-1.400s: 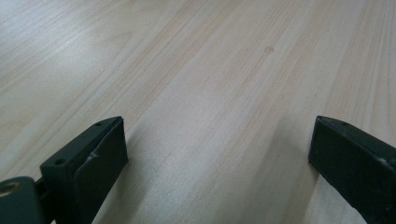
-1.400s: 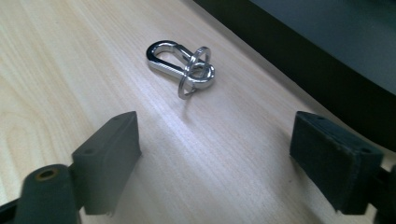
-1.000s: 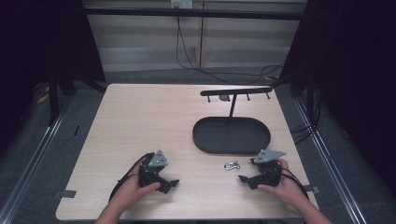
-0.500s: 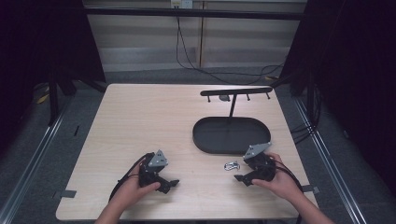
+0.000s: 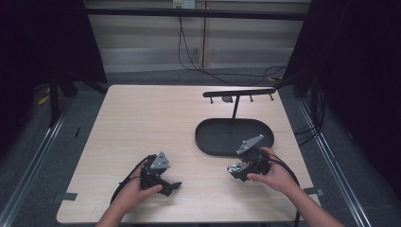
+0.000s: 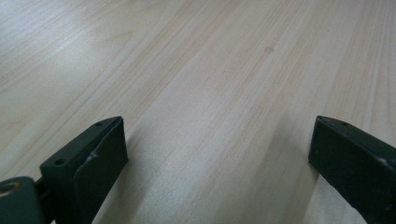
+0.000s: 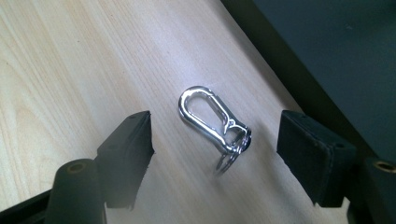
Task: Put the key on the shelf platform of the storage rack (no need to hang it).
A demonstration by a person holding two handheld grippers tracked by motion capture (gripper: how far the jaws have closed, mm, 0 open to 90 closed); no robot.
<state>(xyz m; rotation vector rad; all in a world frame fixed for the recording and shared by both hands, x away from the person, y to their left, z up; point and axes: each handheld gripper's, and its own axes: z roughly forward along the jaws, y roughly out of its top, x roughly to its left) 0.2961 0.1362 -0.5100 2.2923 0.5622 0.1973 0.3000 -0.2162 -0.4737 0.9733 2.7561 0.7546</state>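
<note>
Silver carabiner (image 7: 210, 122) (flat), right gripper (image 7: 215, 144) straddling

From above, we see the silver carabiner clip (image 5: 233, 168) only as a small bright glint under the right gripper (image 5: 239, 171), its shape too small to make out. In the right gripper view, the key ring (image 7: 228, 161) hanging from the clip (image 7: 208, 118) is partly tucked beneath it. We cannot tell what the small items (image 5: 227, 99) hanging from the black rack's bar (image 5: 239, 92) are. Both forearms (image 5: 312, 206) are cut off by the bottom edge.
</note>
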